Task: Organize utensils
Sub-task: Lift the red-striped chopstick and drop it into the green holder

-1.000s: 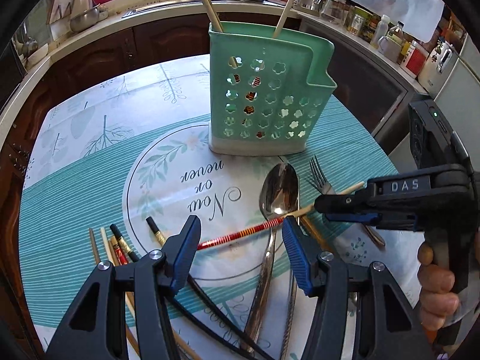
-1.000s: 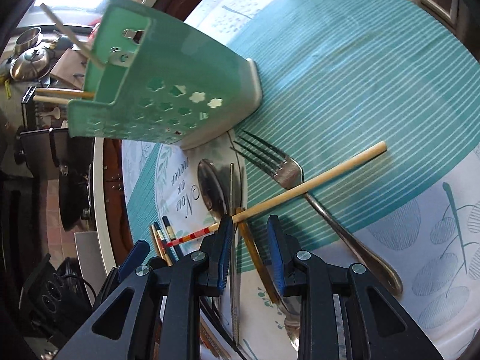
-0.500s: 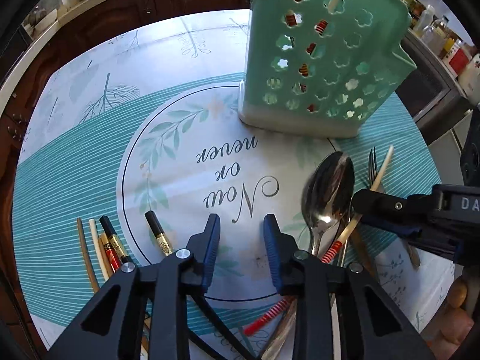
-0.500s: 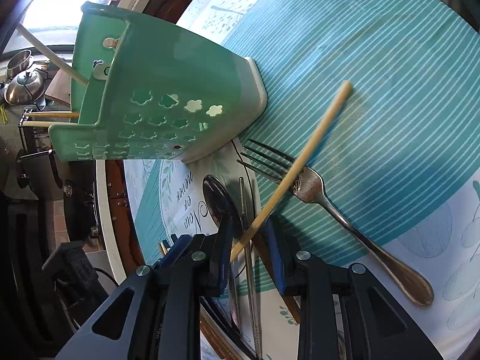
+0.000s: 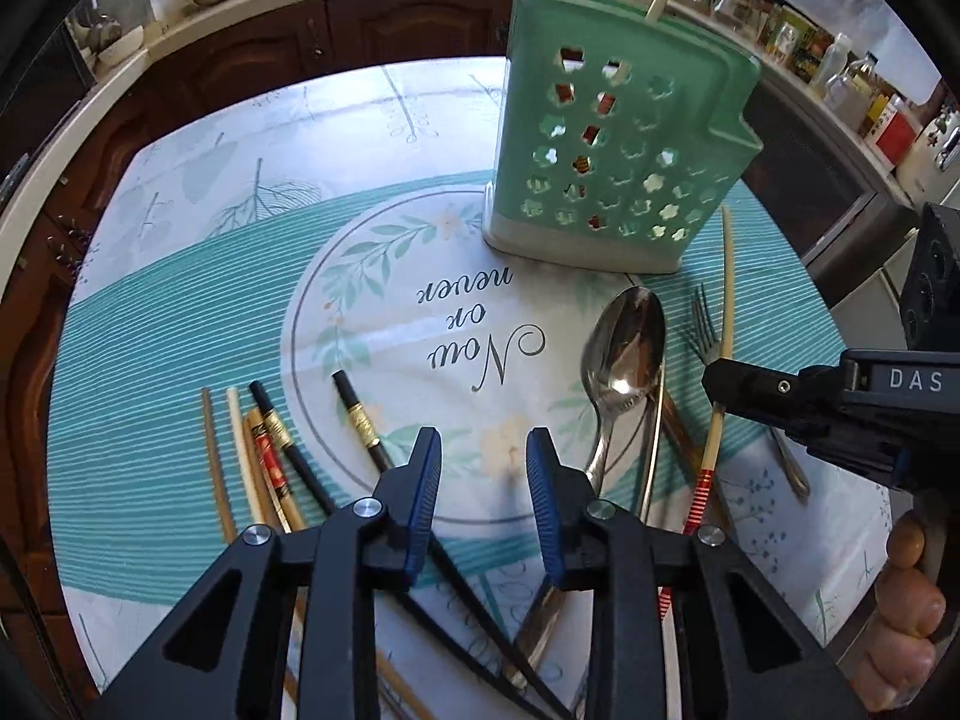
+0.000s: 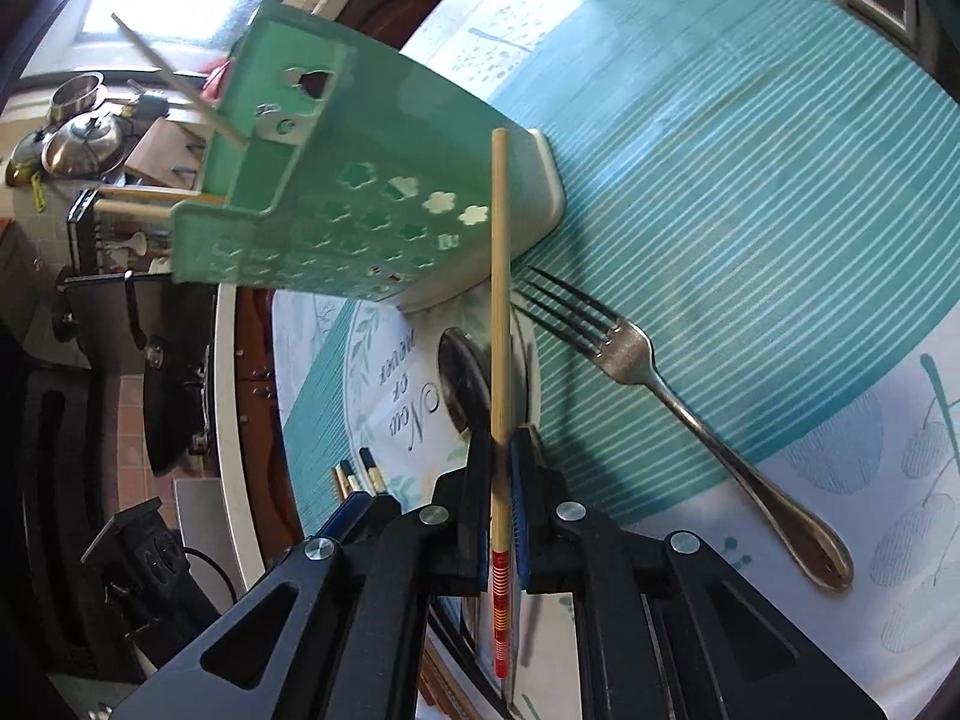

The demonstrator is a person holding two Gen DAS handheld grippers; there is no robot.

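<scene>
Here, a teal-striped tablecloth (image 5: 180,324) (printed leaves) covers the table; wooden cabinets (image 5: 252,42) behind.

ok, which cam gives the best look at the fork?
Right wrist: the fork lies whole on the tablecloth, tines to handle end, unobstructed. Left wrist shows only its tines and a bit of handle; the right tool covers the middle.

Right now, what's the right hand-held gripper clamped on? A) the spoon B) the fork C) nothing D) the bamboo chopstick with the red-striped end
D: in the right wrist view the right hand-held gripper has its blue pads pressed on the bamboo chopstick, while the fork and spoon lie on the tablecloth.
</scene>
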